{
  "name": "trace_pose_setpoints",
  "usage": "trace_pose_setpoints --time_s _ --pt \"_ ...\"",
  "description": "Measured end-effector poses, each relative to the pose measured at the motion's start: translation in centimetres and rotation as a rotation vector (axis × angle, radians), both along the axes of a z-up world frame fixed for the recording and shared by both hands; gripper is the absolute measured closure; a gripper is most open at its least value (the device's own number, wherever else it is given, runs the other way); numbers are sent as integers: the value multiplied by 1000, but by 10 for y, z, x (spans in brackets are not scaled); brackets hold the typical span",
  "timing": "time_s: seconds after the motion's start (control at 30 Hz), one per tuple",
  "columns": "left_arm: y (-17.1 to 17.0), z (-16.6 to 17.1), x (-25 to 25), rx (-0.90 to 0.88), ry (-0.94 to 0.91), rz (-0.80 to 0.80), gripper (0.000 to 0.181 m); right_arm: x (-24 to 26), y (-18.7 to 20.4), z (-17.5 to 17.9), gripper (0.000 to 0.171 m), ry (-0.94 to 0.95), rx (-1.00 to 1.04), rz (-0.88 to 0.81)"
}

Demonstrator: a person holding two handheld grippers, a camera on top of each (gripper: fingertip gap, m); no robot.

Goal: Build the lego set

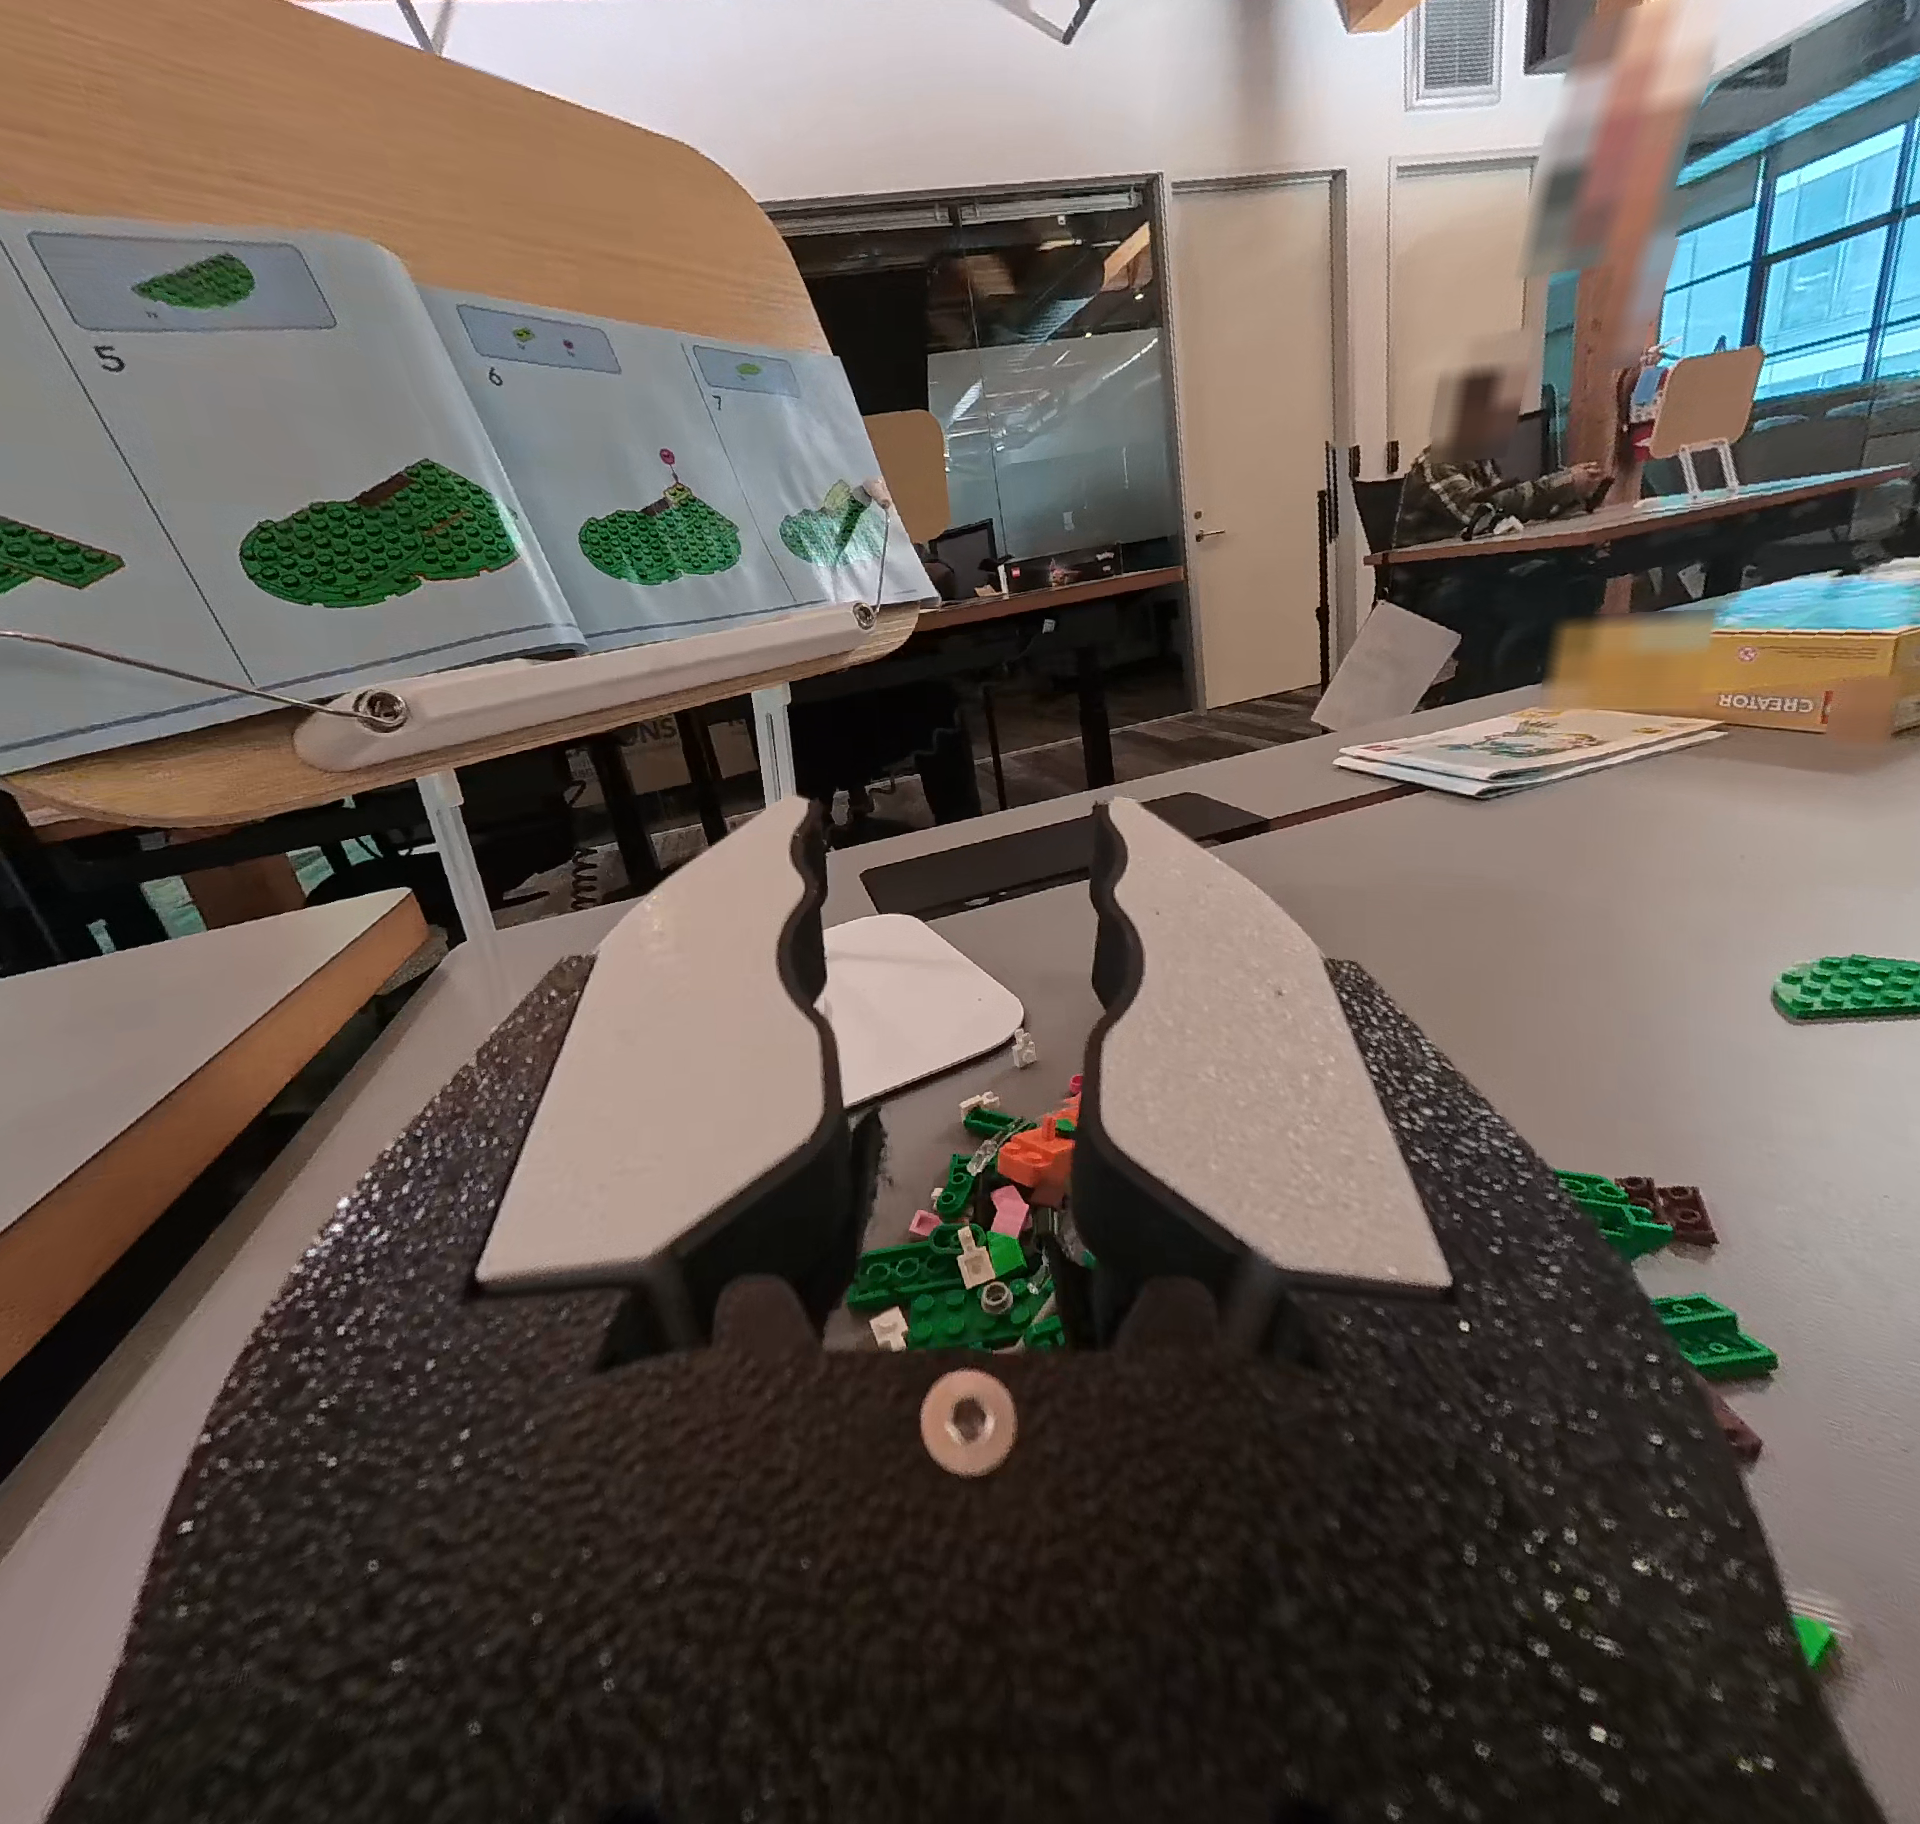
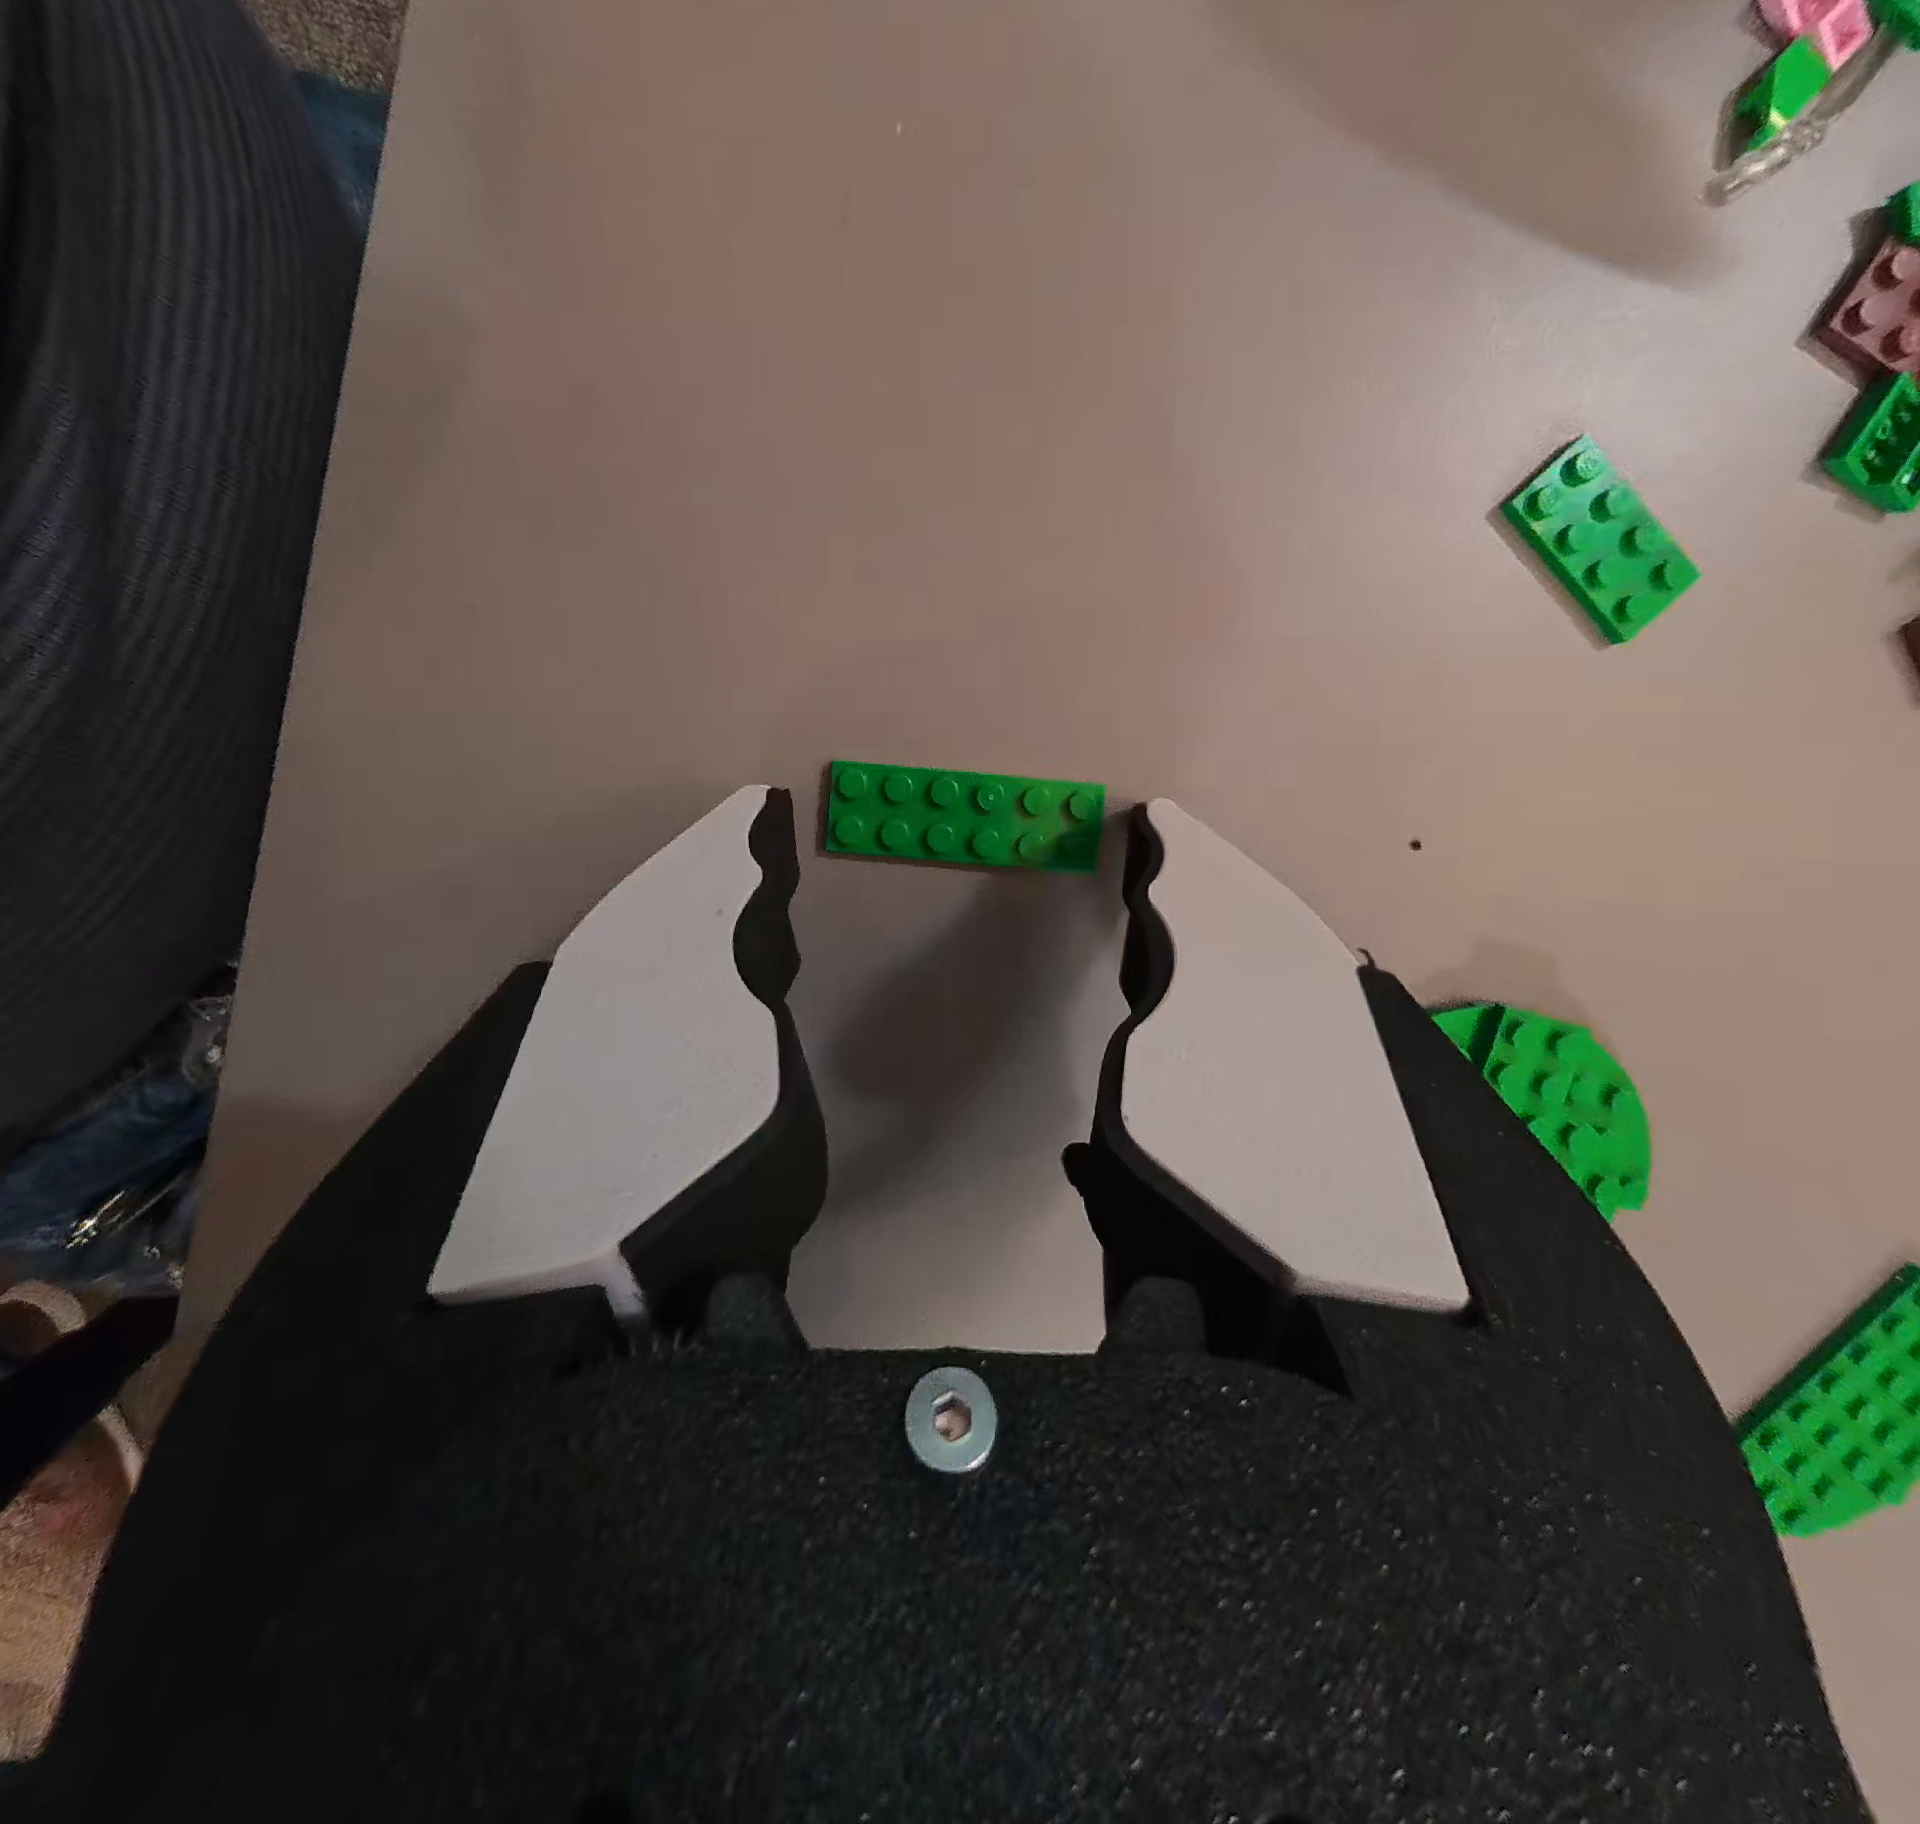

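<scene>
We hold our right gripper (image 2: 961, 818) low over the grey tabletop (image 2: 935, 372), its jaws spread wide and empty, the flat green two-by-six lego plate (image 2: 964, 818) lying studs-up just beyond and between the two tips, touching neither as far as we can tell. To the right of that plate a shorter green two-by-four plate (image 2: 1600, 538) lies well apart, and a green rounded plate (image 2: 1558, 1099) sits near our right finger, partly hidden behind it.

Our left gripper (image 1: 956, 860) is also open wide and empty, raised above a loose heap of small green, pink, orange and white lego pieces (image 1: 977, 1244). Beyond that heap, up on a wooden stand, the open instruction booklet (image 1: 416, 465) shows steps for a green base.

We judge the build barely begun: no two pieces appear joined, the heap is unsorted, and nearly all of the assembly remains. Closing on the long plate looks like the step in hand.
</scene>
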State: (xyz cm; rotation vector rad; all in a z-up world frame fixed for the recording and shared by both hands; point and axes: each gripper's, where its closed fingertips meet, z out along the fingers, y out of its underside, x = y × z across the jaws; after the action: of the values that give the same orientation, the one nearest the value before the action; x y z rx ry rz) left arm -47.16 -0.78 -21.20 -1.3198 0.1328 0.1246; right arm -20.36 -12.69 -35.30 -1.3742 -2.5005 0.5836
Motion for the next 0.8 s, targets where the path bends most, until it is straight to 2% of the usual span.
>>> trace_pose_setpoints --time_s 0.07,0.37,0.43,0.5,0.63,0.8 --pt "0 -2 -1 -6 2 4 133 0 2 1 122 -6 7 11" --pt "0 -8 7 -40 36 -11 129 6 17 12 123 38 39 -33" --pt "0 -11 9 -70 35 4 124 13 28 20 123 72 43 -80" --pt "0 -10 16 -95 19 -8 112 22 41 28 123 104 40 -143" --pt "-3 -2 53 -114 27 -112 101 42 73 43 123 203 -2 -293" --pt "-4 -13 131 -239 205 -332 94 78 114 45 123 239 3 -448"
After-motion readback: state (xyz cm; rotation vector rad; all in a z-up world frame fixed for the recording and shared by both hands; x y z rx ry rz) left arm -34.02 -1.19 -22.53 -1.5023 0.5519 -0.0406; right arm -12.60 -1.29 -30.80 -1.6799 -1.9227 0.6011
